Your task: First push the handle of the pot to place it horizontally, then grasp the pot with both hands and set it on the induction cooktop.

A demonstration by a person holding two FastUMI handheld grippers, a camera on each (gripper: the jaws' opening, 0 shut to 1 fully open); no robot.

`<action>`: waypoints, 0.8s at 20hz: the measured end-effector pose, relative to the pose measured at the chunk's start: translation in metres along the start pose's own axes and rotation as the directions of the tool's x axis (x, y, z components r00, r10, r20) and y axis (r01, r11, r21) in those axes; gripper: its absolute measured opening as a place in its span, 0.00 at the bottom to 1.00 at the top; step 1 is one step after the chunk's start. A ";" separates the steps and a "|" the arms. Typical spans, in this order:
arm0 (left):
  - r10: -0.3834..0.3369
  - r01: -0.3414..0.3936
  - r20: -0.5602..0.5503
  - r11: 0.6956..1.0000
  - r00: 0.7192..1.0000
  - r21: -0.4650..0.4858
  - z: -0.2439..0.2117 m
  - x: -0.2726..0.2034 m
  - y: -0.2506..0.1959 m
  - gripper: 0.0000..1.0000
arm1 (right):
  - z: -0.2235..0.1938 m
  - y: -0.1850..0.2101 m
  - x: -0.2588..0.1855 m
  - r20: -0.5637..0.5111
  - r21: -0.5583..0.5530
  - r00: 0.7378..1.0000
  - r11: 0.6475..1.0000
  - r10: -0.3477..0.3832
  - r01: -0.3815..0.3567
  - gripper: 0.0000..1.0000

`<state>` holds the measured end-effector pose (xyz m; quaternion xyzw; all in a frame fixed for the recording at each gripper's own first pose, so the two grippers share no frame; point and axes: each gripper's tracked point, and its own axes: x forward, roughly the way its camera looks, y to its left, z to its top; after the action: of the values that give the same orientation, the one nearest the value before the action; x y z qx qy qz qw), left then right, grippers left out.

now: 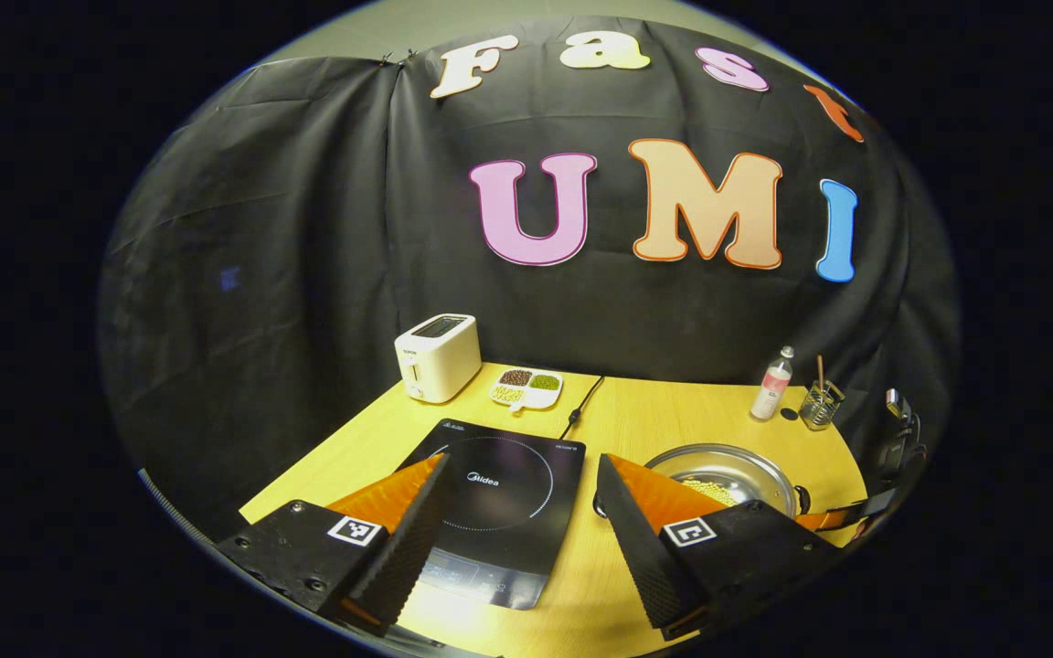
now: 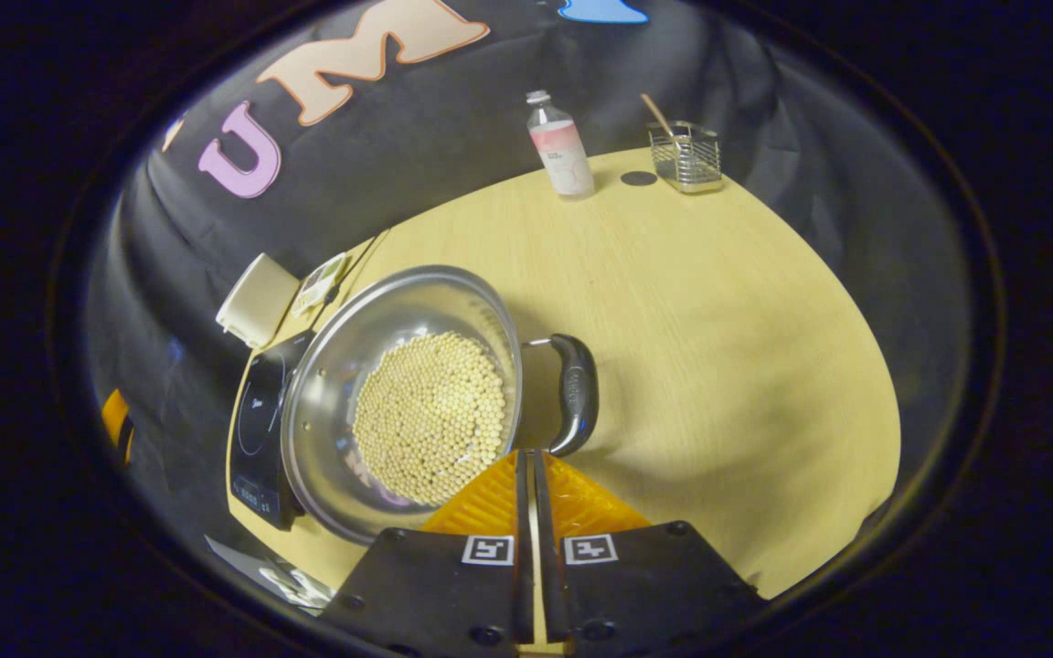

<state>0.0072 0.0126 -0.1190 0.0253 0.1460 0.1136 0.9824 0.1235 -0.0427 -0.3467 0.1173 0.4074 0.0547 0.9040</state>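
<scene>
yellow wooden surface carries everything. induction cooktop lies flat, nothing on it, left of the pot. pot holds pale beans; its handle juts toward the right gripper, whose jaws are pressed together just beside the handle's near end. left gripper hangs over the cooktop, jaws spread. step in hand: pushing the handle; next calls for a sideways nudge.
</scene>
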 end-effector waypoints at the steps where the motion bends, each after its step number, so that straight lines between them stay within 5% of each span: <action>1: 0.006 -0.006 -0.001 1.000 1.000 0.004 0.000 0.001 -0.001 0.96 | 0.003 -0.001 0.002 0.001 0.007 1.000 1.000 0.004 -0.004 0.06; 16: 0.021 -0.021 -0.020 1.000 1.000 0.007 -0.004 0.007 -0.013 0.95 | 0.018 -0.012 0.015 -0.003 -0.115 1.000 0.993 -0.014 0.013 0.00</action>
<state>0.0152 0.0011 -0.1256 0.0288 0.1559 0.1236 0.9796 0.1469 -0.0545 -0.3488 0.0621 0.4063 0.0721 0.9088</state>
